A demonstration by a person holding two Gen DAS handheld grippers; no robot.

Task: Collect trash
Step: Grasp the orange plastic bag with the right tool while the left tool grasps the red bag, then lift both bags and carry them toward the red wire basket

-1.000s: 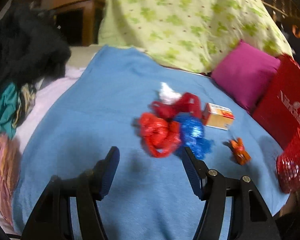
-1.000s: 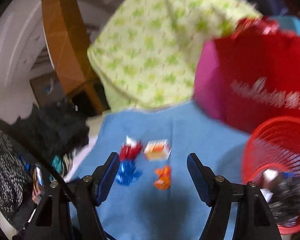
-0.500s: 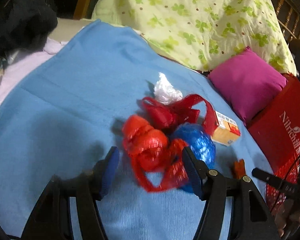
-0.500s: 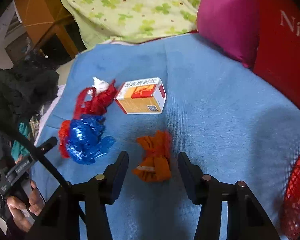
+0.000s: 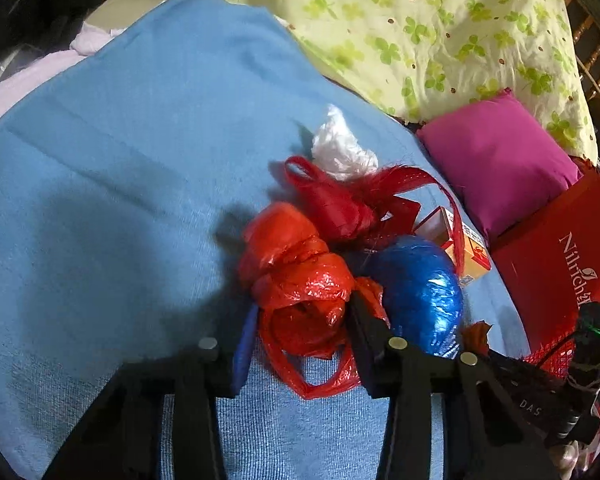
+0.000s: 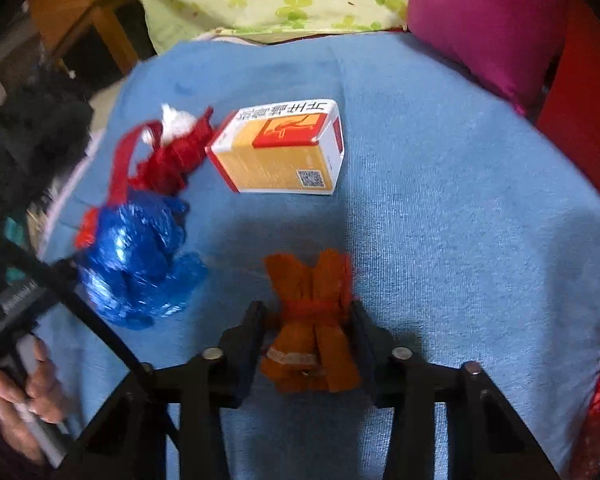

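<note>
Trash: left gripper [image 5: 300,344] closing around red bag [image 5: 300,276], right gripper [image 6: 308,320] around orange wrapper [image 6: 312,320]

Blue blanket [image 5: 120,152], clover-print quilt [image 5: 440,28], magenta pillow [image 5: 496,160], red bag [image 5: 560,256].

Glossy crinkled plastic bags [image 5: 300,280] lie on a matt, nubby cloth blanket [image 5: 120,184].

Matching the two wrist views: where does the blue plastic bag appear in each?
Left wrist: blue plastic bag, right of centre, just beyond the left gripper's right finger.
Right wrist: lower left, on the blue blanket.
Shared landmark: the yellow-and-white box.
</note>
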